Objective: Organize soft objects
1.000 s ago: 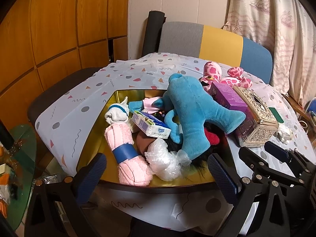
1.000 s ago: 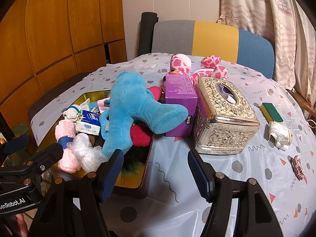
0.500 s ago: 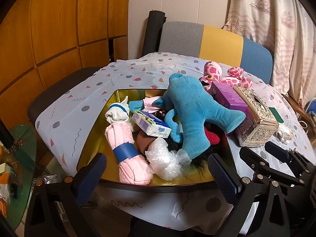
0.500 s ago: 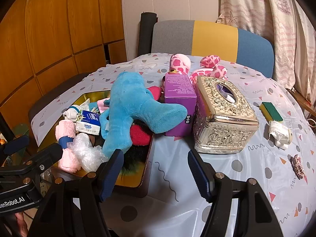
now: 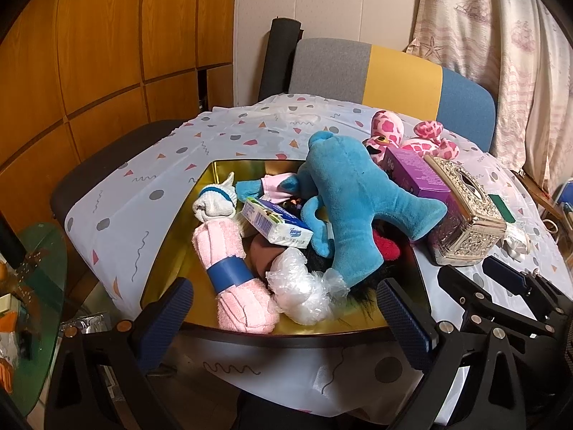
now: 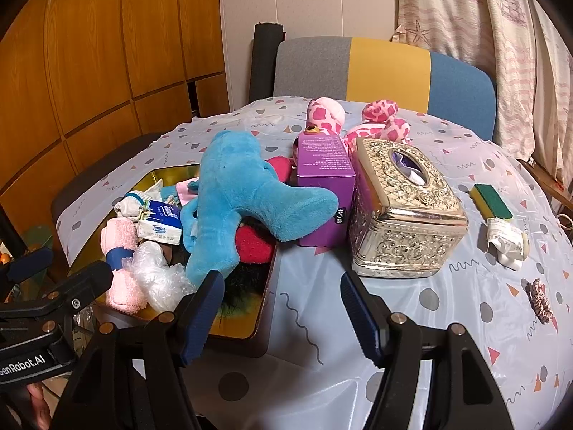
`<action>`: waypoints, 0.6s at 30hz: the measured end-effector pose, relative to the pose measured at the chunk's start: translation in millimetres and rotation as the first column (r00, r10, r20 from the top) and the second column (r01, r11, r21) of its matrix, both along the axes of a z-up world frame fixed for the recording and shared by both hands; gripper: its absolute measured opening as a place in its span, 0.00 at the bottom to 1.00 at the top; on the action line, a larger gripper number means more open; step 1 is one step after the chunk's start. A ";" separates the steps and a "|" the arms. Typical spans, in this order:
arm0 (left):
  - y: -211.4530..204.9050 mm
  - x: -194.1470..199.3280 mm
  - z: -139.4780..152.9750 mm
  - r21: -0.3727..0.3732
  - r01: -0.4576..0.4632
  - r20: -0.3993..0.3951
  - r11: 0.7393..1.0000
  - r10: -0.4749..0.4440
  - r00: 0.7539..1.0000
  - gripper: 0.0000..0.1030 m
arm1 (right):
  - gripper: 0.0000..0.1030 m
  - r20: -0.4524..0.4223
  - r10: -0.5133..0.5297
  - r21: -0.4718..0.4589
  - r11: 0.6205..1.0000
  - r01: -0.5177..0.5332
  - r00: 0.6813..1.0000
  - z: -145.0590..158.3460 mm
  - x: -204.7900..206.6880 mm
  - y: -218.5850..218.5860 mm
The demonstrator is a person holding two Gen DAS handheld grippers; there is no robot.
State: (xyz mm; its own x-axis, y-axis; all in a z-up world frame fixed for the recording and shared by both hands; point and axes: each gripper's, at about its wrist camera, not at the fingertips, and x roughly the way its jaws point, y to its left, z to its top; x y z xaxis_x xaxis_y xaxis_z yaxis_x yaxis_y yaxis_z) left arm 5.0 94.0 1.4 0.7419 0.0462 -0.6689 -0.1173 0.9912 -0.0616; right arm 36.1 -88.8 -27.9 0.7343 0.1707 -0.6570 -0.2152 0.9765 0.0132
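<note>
Round table (image 6: 412,326) under a white cloth printed with dots, triangles and squiggles; wood panelling at nine o'clock, curtain at two o'clock. Nearest, at six o'clock in the left wrist view: left tool (image 5: 283,317), jaws spread wide, nothing between them, poised over the near rim of a gold tray (image 5: 168,261). Alongside, right tool (image 6: 281,317), jaws likewise spread and empty, over bare cloth just beside the tray's right edge.

Inside the tray, front to back: rolled pink towel (image 5: 234,272) with a blue band, crumpled clear plastic bag (image 5: 304,294) touching it, black fuzzy something underneath, tissue packet (image 5: 275,224), white sock (image 5: 215,204), red plush piece (image 6: 254,245). Sprawled over the heap: blue plush toy (image 5: 352,208), one limb hanging past the tray's right edge toward three o'clock.

Just beyond that limb: purple box (image 6: 324,175) upright, touching an ornate silver tissue box (image 6: 404,211). Farther toward three o'clock: green-and-yellow sponge (image 6: 490,202), a squeezed white tube (image 6: 506,242), a small scrunchie (image 6: 539,299). Behind the boxes at twelve o'clock: pink spotted plush (image 6: 327,116). Farthest back: a grey, yellow and blue chair back (image 6: 386,68).
</note>
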 end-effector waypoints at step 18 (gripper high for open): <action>1.4 -1.1 -0.4 0.001 -0.003 -0.001 1.000 0.003 1.000 1.00 | 0.67 -0.002 -0.003 -0.002 1.000 0.003 1.000 -1.4 -0.7 0.2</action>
State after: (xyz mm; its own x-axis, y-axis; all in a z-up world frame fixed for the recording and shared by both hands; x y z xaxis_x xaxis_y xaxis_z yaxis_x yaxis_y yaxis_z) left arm 3.9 95.4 1.1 0.7408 0.0491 -0.6699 -0.1204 0.9909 -0.0606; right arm 35.4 -88.6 -29.3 0.7335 0.1676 -0.6587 -0.2126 0.9771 0.0119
